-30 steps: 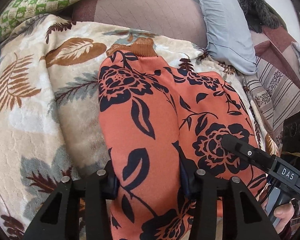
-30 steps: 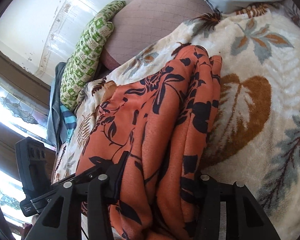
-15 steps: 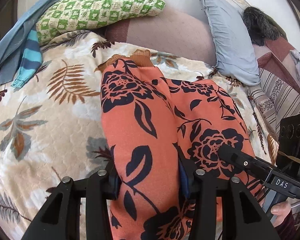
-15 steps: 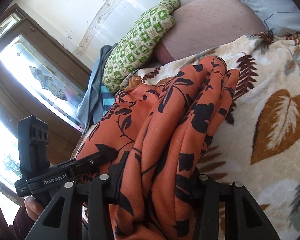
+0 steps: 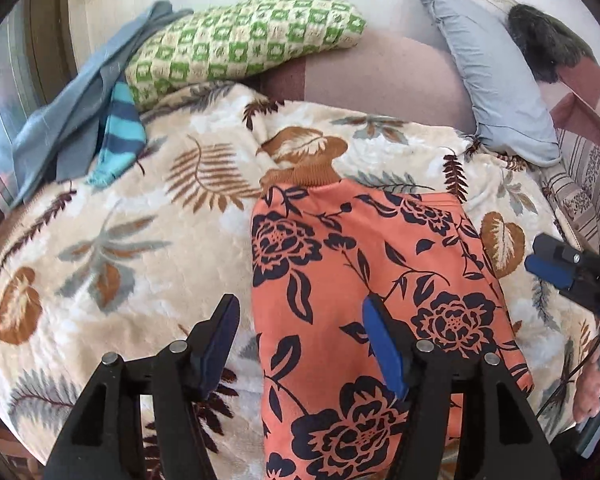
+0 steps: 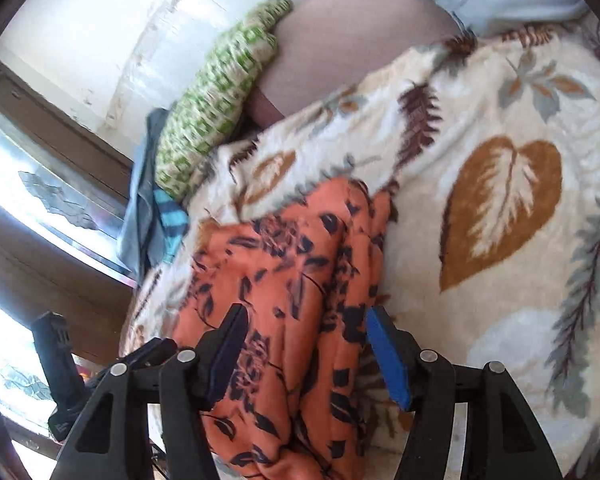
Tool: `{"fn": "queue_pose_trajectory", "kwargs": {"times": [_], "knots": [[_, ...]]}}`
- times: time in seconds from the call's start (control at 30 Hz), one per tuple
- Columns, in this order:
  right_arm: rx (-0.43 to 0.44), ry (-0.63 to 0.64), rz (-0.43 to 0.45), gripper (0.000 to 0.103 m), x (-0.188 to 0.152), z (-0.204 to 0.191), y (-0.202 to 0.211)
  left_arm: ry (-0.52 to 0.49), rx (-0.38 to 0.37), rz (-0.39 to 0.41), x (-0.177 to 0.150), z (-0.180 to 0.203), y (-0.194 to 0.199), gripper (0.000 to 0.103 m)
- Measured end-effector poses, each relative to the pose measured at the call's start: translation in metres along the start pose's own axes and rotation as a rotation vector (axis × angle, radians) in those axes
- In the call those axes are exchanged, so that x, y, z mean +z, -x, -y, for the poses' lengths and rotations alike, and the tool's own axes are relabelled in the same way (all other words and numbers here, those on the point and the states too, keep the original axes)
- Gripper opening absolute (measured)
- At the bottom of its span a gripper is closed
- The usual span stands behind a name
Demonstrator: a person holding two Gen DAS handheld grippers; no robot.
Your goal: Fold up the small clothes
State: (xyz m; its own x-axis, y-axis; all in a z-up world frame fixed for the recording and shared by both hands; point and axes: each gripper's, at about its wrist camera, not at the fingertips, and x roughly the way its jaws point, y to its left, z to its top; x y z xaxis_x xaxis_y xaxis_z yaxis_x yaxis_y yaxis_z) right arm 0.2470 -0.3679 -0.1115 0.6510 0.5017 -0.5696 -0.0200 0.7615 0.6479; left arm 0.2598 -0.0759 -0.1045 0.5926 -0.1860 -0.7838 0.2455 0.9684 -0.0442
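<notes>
An orange garment point(image 5: 320, 264) with dark flowers and a brown ribbed cuff lies folded on the leaf-patterned blanket point(image 5: 120, 240). My left gripper point(image 5: 300, 340) hovers over its near left part. Its jaws are opening, and the pads stand clear of the cloth that lies under and between them. In the right wrist view the same garment point(image 6: 284, 264) lies bunched at its right edge. My right gripper point(image 6: 306, 354) is above that edge, jaws opening, with cloth between the pads but not pressed. One of the right gripper's fingers point(image 5: 548, 268) shows beside the garment.
A green checked pillow point(image 5: 240, 40), a mauve cushion point(image 5: 380, 80) and a grey-blue pillow point(image 5: 496, 80) line the far side. Blue cloth with a teal striped piece point(image 5: 120, 132) lies at the far left. A window point(image 6: 40, 184) is to the left.
Both grippers were shut on the orange garment and have let go, their jaws wider. The garment now rests flat on the blanket. Both grippers have drawn back and up.
</notes>
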Motion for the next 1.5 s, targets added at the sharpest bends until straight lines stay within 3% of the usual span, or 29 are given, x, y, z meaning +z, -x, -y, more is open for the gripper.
{"fn": "queue_pose_trajectory", "kwargs": {"times": [0.07,0.13,0.2,0.27,0.3,0.33,0.37,0.43,0.53,0.77,0.97,1.17,1.5], "knots": [[0.076,0.072,0.024,0.064,0.005,-0.024,-0.004,-0.069,0.029,0.020,-0.001,0.012,0.004,0.065],[0.128,0.100,-0.012,0.059,0.004,-0.039,-0.018,-0.134,0.066,0.023,-0.007,0.021,0.001,0.065],[0.087,0.103,-0.080,0.055,-0.003,-0.047,-0.045,-0.170,0.112,-0.008,-0.016,0.024,-0.010,0.065],[-0.018,0.071,-0.179,0.050,-0.011,-0.036,-0.072,-0.174,0.124,-0.112,-0.029,0.023,-0.036,0.074],[-0.076,0.041,-0.234,0.044,-0.017,-0.022,-0.083,-0.167,0.125,-0.137,-0.036,0.021,-0.046,0.074],[-0.104,0.012,-0.270,0.031,-0.021,-0.011,-0.092,-0.141,0.124,-0.118,-0.037,0.017,-0.047,0.077],[-0.091,-0.009,-0.263,0.025,-0.021,-0.005,-0.092,-0.116,0.128,-0.104,-0.036,0.014,-0.044,0.081],[-0.055,-0.045,-0.257,0.024,-0.022,0.005,-0.077,-0.107,0.119,-0.114,-0.032,0.012,-0.039,0.081],[-0.058,-0.022,-0.217,0.025,-0.026,0.001,-0.061,-0.141,0.141,-0.066,-0.027,0.018,-0.020,0.081],[-0.113,0.195,-0.038,0.027,-0.040,-0.053,0.001,-0.149,0.156,0.077,-0.015,0.026,0.045,0.081],[-0.169,0.198,0.100,0.028,-0.074,-0.078,0.056,-0.136,0.144,0.188,-0.010,0.027,0.096,0.082],[-0.198,0.212,0.142,0.028,-0.094,-0.096,0.091,-0.123,0.138,0.268,-0.011,0.027,0.136,0.085],[-0.229,0.314,0.208,0.028,-0.100,-0.148,0.129,-0.106,0.135,0.329,-0.015,0.022,0.175,0.087]]}}
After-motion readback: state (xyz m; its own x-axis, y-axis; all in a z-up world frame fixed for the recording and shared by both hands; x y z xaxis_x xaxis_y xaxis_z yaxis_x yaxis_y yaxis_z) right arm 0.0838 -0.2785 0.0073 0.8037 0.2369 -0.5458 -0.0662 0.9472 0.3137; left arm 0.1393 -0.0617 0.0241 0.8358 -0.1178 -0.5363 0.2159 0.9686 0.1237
